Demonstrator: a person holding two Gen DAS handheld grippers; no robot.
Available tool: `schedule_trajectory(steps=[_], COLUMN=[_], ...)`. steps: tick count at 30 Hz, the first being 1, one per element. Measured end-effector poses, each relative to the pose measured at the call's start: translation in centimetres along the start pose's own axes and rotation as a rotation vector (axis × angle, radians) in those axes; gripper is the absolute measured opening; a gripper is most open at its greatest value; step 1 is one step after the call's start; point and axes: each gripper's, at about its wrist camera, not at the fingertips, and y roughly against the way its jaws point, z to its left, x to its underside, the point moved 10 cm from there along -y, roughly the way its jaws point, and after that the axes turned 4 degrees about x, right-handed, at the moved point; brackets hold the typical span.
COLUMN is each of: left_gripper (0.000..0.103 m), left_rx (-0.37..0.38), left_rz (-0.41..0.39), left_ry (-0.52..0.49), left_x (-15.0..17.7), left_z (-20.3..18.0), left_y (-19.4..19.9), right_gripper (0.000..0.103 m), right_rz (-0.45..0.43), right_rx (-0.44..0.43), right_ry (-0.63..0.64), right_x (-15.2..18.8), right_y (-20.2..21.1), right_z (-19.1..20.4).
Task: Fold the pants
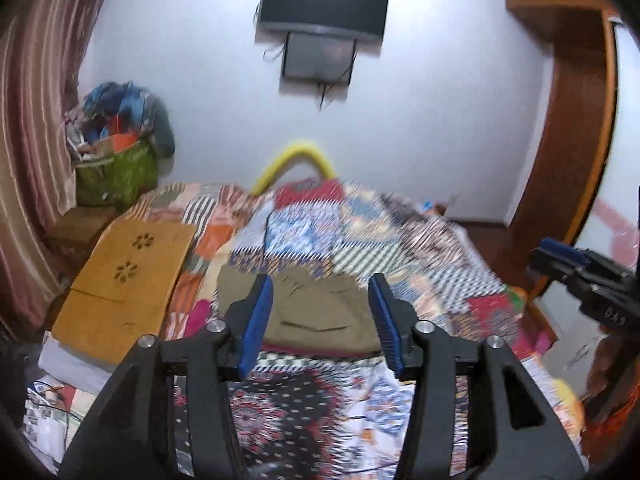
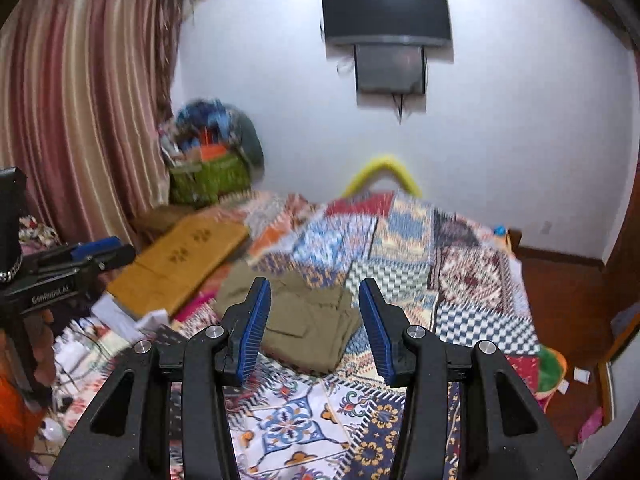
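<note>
The olive pants (image 2: 304, 320) lay folded on the patchwork bedspread (image 2: 460, 280), both the left gripper (image 1: 320, 312) and right gripper (image 2: 308, 312) spread and empty above them, so folding looked finished and the next move seemed only a tidy-up

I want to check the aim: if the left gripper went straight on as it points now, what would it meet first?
Probably the folded olive pants on the patchwork bedspread. The left gripper is open, nothing between its fingers, and the pants sit framed there. Depth is unclear in the blur.

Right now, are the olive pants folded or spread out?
Folded. The olive pants lie as a compact stacked bundle on the patchwork bedspread, layered edges showing at the near corner; neither gripper touches them.
</note>
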Motion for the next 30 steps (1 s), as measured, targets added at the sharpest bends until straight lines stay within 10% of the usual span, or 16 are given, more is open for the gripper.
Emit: schedule_trajectory(steps=[13, 30], left_gripper=[0.068, 0.103], left_rx=[-0.029, -0.072], left_rz=[-0.280, -0.357], left_ry=[-0.056, -0.042], left_x=[-1.0, 3.1], left_z=[-6.8, -7.8], left_y=[15.5, 20.2], right_gripper=[0.045, 0.103], right_rz=[-0.213, -0.300], right_rx=[-0.078, 0.015], right_ry=[-0.026, -0.003], right_x=[-1.6, 0.0], right_y=[12.1, 14.4], right_z=[2.6, 4.1])
